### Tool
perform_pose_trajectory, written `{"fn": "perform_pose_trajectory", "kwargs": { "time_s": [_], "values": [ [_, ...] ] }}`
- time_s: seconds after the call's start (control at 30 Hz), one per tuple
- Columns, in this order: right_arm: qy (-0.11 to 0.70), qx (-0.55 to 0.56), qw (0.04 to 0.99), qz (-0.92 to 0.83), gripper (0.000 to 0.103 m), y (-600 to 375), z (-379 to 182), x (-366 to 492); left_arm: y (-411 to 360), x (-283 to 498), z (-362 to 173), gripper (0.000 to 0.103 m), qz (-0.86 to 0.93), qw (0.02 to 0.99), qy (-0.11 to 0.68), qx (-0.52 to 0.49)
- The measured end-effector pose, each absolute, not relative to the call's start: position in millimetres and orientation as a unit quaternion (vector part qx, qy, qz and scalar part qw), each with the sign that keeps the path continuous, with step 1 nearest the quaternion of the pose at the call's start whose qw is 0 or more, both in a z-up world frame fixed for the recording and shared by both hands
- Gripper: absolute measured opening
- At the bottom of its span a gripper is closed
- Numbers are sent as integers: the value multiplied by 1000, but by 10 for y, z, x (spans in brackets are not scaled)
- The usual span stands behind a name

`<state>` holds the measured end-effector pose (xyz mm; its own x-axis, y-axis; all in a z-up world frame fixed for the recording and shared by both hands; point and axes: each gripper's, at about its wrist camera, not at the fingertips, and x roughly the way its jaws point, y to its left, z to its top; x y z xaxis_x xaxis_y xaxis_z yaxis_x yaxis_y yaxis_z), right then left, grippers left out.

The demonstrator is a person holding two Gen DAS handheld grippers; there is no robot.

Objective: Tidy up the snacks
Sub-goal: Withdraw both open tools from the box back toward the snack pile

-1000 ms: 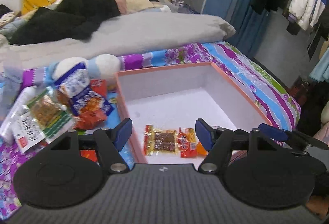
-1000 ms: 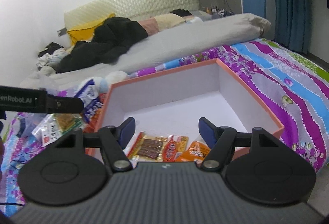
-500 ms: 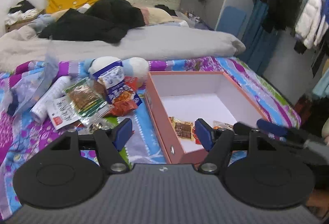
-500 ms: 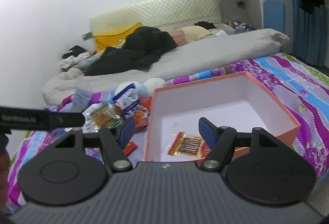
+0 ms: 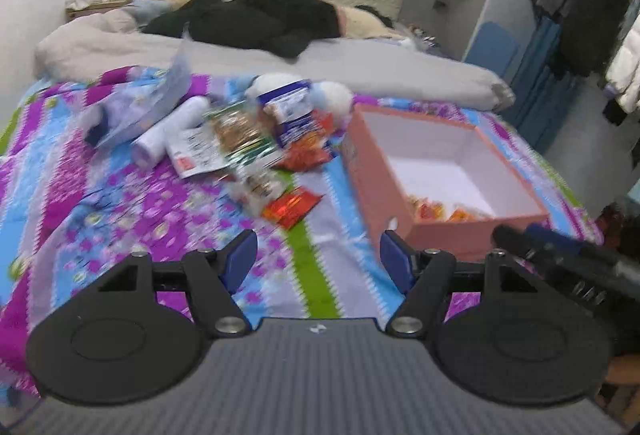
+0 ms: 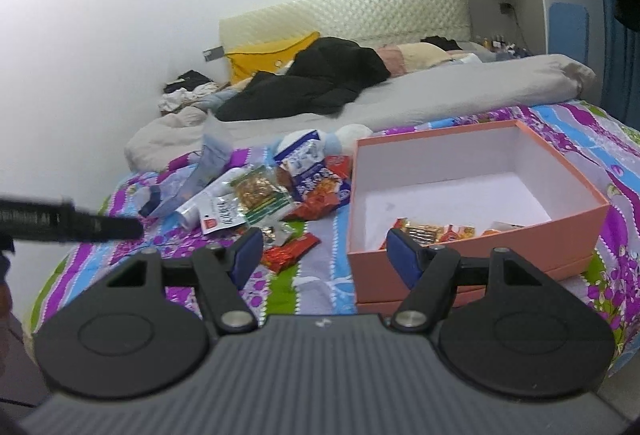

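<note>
Snacks (image 6: 272,195) lie in a loose heap on the patterned bed cover (image 5: 120,219), at about ten o'clock from the right gripper (image 6: 322,249), while a few packets (image 6: 436,231) already sit in the near corner of the pink box (image 6: 472,251). A red foil packet (image 6: 290,253) lies apart from the heap, closest to both tools; in the left wrist view it (image 5: 292,205) sits at twelve o'clock from the left gripper (image 5: 318,259).

Both sets of fingers stand released, wide apart with nothing between them.

The step in hand looks like a reach for the next packet. That lone red one is the fair choice: it is flat, free of its neighbours and just beside the box wall. Come down with one finger on each long edge, press lightly into the soft cover so the lower edge lifts, then clench. Foil is slippery and crushes easily, so grip gently.

The left view is blurred, so I cannot tell whether a clear wrapper (image 5: 260,183) overlaps the red packet's far end; check before lifting, lest two come up together.

Carry it over the box rim at two o'clock and release low, beside the packets already there.
</note>
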<state>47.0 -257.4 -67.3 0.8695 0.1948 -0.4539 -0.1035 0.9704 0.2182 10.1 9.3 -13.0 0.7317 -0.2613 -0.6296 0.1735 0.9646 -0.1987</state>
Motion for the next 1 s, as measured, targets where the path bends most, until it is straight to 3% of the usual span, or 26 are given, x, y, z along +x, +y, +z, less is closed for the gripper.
{"fn": "perform_pose_trajectory", "kwargs": {
  "time_s": [0.43,1.0],
  "values": [
    [266,88,953,113,70,-2243,-847,418,408,-5,-375,73,-79,927,353,-97],
    [276,28,956,97,70,-2071,-1008,875,564,724,-776,79,-83,914,383,-104]
  ]
}}
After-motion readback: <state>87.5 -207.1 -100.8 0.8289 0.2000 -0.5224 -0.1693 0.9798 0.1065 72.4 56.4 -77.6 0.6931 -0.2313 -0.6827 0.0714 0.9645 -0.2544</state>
